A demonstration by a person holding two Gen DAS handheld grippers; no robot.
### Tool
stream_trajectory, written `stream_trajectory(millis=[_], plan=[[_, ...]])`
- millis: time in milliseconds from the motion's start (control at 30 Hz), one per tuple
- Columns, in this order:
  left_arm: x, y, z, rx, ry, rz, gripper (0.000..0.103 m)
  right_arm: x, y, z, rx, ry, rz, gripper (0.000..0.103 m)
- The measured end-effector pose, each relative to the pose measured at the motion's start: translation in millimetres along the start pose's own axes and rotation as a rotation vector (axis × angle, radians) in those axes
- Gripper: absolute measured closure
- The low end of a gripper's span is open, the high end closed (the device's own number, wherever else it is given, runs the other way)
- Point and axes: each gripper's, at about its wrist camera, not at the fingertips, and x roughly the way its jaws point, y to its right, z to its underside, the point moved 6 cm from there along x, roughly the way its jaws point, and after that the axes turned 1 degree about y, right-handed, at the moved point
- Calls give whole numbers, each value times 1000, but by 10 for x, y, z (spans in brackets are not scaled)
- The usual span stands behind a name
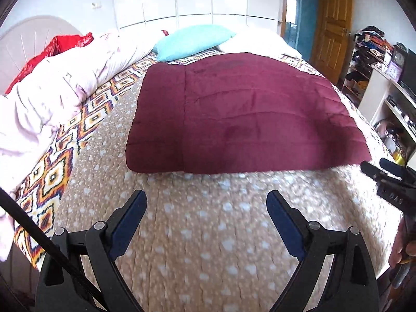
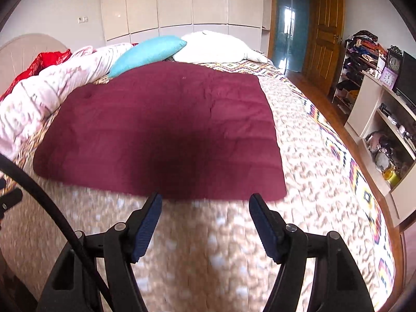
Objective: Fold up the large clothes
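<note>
Maroon quilted blanket, folded into a thick rectangle, lies flat on the patterned bedspread, at twelve o'clock from both grippers; judged soft, bulky, fairly heavy and floppy, best taken at the two near corners at ten and two o'clock. Left gripper and right gripper both stand spread wide with nothing between the fingers, short of the near hem. Containers: open shelves at three o'clock hold small clutter, too blurred to itemise

You've got a maroon blanket on tan white-spotted bedspread, turquoise pillow, red cloth
</note>
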Motion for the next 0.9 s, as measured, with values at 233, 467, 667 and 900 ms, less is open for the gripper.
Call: stream_trajectory(millis=[233, 467, 667, 900], plan=[[-116, 160, 140, 34, -17, 13, 10, -111, -76, 207, 3, -19, -16, 27], [-110, 187, 135, 37, -18, 5, 10, -73, -19, 220, 53, -32, -41, 26], [-39, 194, 106, 40, -22, -2, 10, 35, 30, 266, 82, -57, -42, 26], [-11, 162, 86, 35, 4, -16, 10, 144, -15, 361, 78, -89, -46, 26]])
